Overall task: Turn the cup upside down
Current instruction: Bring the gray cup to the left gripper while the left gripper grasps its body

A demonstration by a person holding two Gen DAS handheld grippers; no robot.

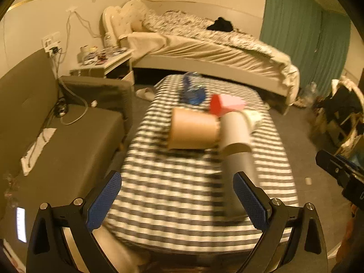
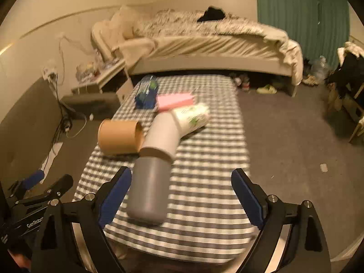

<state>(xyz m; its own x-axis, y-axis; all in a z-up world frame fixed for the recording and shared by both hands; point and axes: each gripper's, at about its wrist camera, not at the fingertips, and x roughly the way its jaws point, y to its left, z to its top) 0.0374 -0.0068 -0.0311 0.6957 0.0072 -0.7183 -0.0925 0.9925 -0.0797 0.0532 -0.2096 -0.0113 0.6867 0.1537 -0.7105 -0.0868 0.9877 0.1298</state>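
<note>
Several cups lie on their sides on a small table with a grey-and-white checked cloth [image 2: 204, 182]. A brown paper cup [image 2: 119, 137] lies at the left, also in the left wrist view [image 1: 193, 129]. A white cup [image 2: 161, 134] lies beside it, a grey cup [image 2: 149, 188] lies nearest me, and a green-printed white cup [image 2: 193, 117] lies behind. My left gripper [image 1: 177, 201] is open above the table's near edge. My right gripper [image 2: 182, 198] is open, with the grey cup just ahead of its left finger. Both are empty.
A blue plastic bottle [image 2: 146, 93] and a pink box [image 2: 175, 100] lie at the table's far end. A grey sofa [image 1: 56, 136] stands left, a bed [image 1: 204, 45] behind, a nightstand [image 1: 107, 63] at the back left, and grey carpet [image 2: 295, 136] spreads right.
</note>
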